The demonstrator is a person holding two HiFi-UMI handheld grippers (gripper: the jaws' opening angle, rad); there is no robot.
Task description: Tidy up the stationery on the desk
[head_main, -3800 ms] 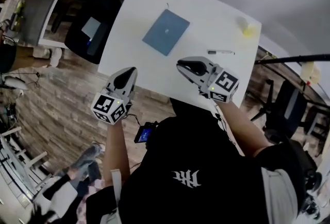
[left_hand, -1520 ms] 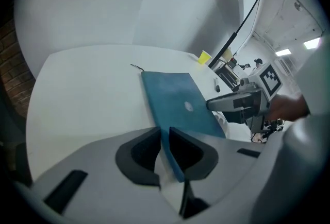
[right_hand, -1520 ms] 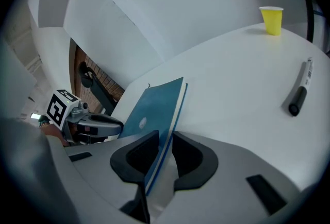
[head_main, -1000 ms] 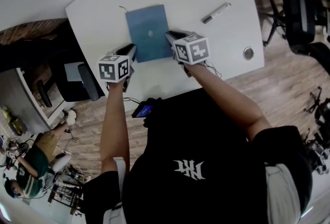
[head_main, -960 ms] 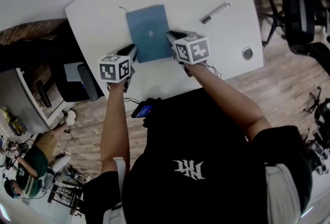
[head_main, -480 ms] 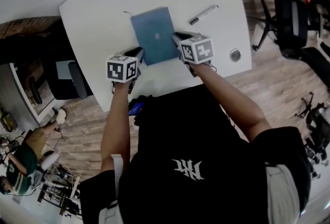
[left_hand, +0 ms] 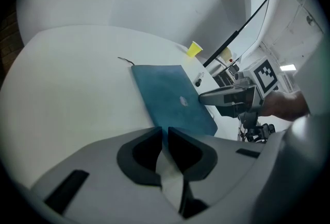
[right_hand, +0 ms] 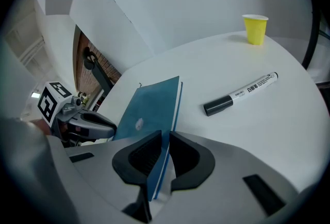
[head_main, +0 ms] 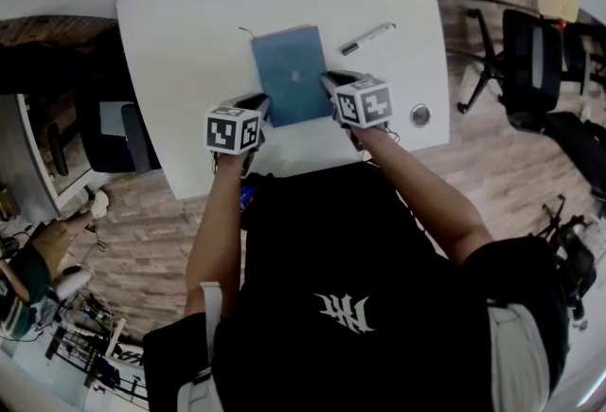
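1. Left claw (left_hand: 165, 133): the jaws are almost together, pinching the near left corner of the blue notebook (head_main: 292, 74). Risk: you have only a sliver of cover between the pads. Pull harder here than on the other side and the corner will likely slip free.

2. Blue notebook: it sits mid-worktop (head_main: 180, 31), closed, with one claw at each near corner. Risk: uneven pull from your two hands could skew it or fold the cover back.

3. Right claw (right_hand: 164, 138): closed on the notebook's near right edge, with cover and pages between the pads. Risk: if you lift from this side alone, the far end may sag and drag.

4. Marker (right_hand: 241, 93): it lies loose just right of the notebook, not touching it. Risk: swing the notebook rightward and you could roll the marker toward the worktop's edge.

5. Yellow cup (right_hand: 255, 28): upright at the far right corner, well apart from the rest.

Not legible:
- How deep your left pads bite, since that gap is narrow and dark.
- Whether the notebook's near edge is off the worktop.
- What the cup contains.
- The worktop's near edge, which is behind your body.
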